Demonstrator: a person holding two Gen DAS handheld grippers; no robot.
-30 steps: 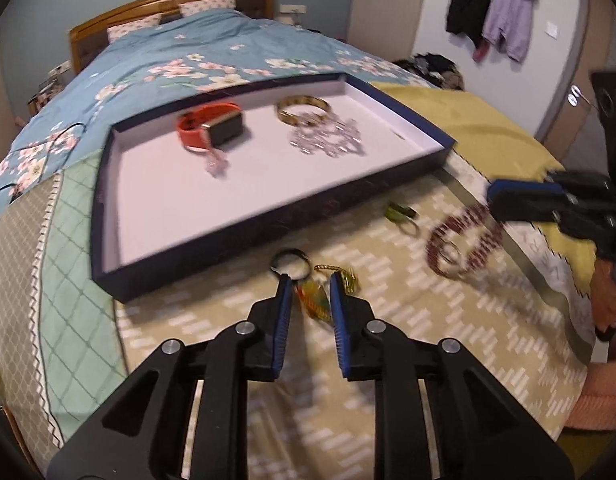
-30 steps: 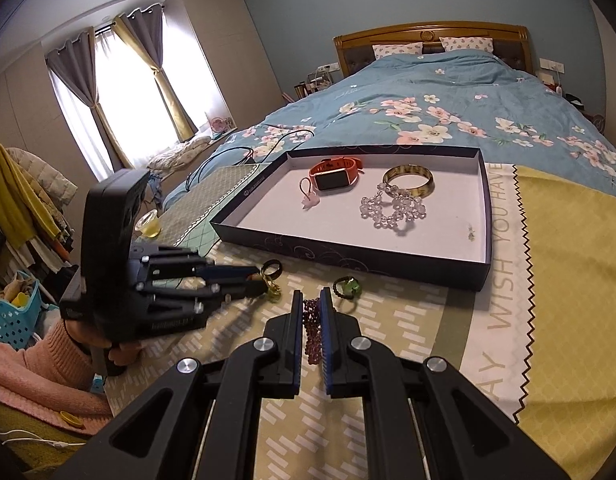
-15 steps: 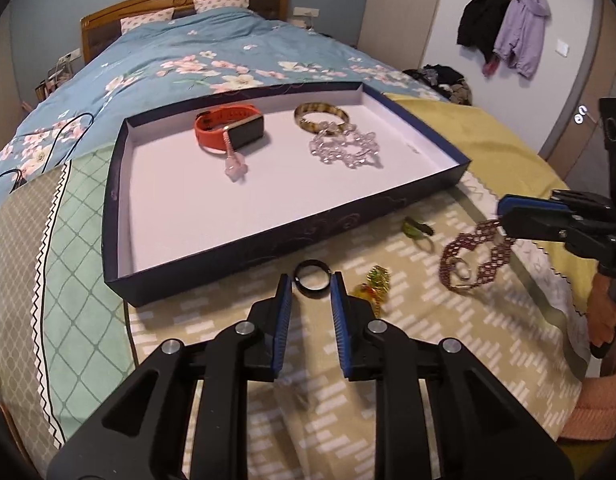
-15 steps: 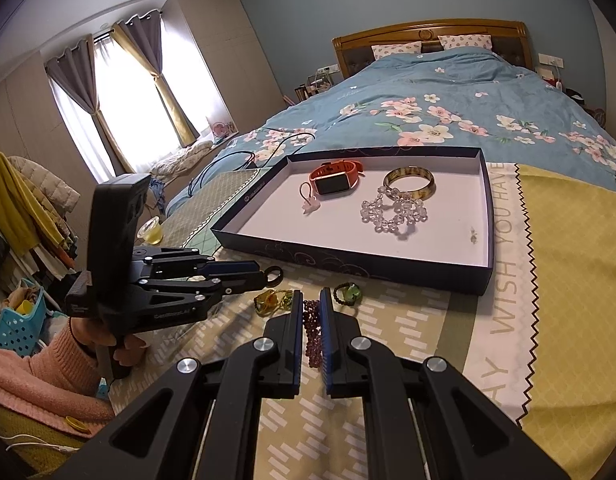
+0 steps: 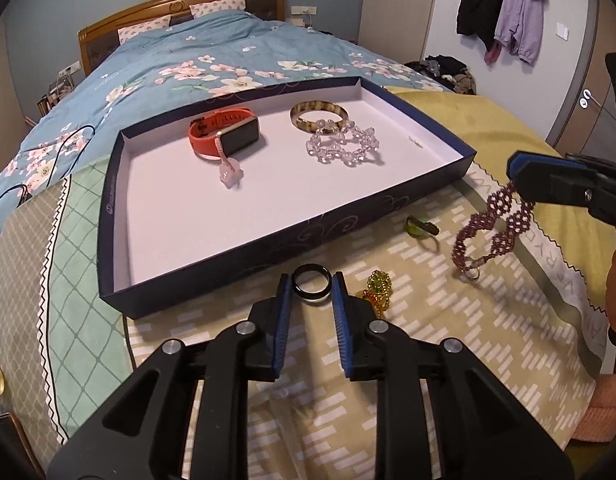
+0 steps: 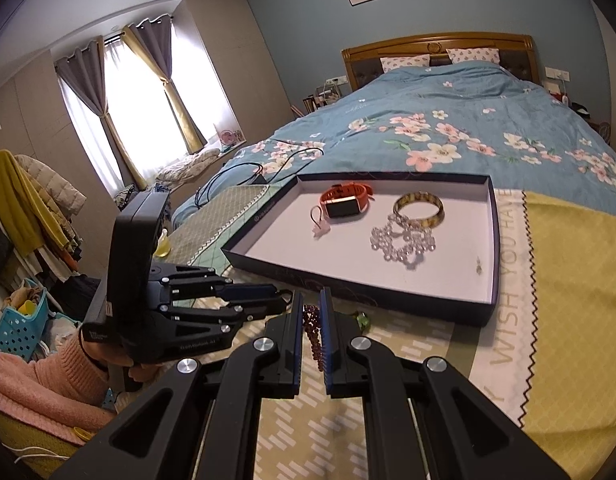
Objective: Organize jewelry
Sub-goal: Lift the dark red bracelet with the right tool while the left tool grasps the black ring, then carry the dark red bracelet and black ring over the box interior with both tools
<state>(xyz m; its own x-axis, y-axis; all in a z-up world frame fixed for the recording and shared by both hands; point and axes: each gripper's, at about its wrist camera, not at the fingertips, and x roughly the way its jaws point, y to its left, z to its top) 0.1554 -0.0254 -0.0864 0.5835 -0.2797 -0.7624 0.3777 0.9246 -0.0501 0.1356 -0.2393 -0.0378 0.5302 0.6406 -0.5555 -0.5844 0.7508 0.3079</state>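
Note:
A black ring (image 5: 312,286) sits between the blue pads of my left gripper (image 5: 312,280), which is shut on it just in front of the tray's near wall. My right gripper (image 6: 311,308) is shut on a purple beaded bracelet (image 5: 492,224) that hangs from its tips, lower end by the blanket. The dark blue tray (image 5: 388,204) with a white floor holds an orange watch (image 5: 227,136), an amber bangle (image 5: 318,114), a crystal bracelet (image 5: 344,148) and a pink charm (image 5: 229,174). A yellow-green bead charm (image 5: 378,290) and a green ring (image 5: 420,228) lie on the blanket.
The tray rests on a patterned blanket (image 5: 388,360) over a floral bed. A black cable (image 6: 243,172) lies left of the tray. A person's pink sleeve (image 6: 35,376) holds the left gripper (image 6: 285,300). Clothes and a blue basket (image 6: 19,324) stand by the window.
The left gripper's tips went from straddling the bead charm to gripping the black ring. The right gripper has raised the purple bracelet, which lay on the blanket and now hangs.

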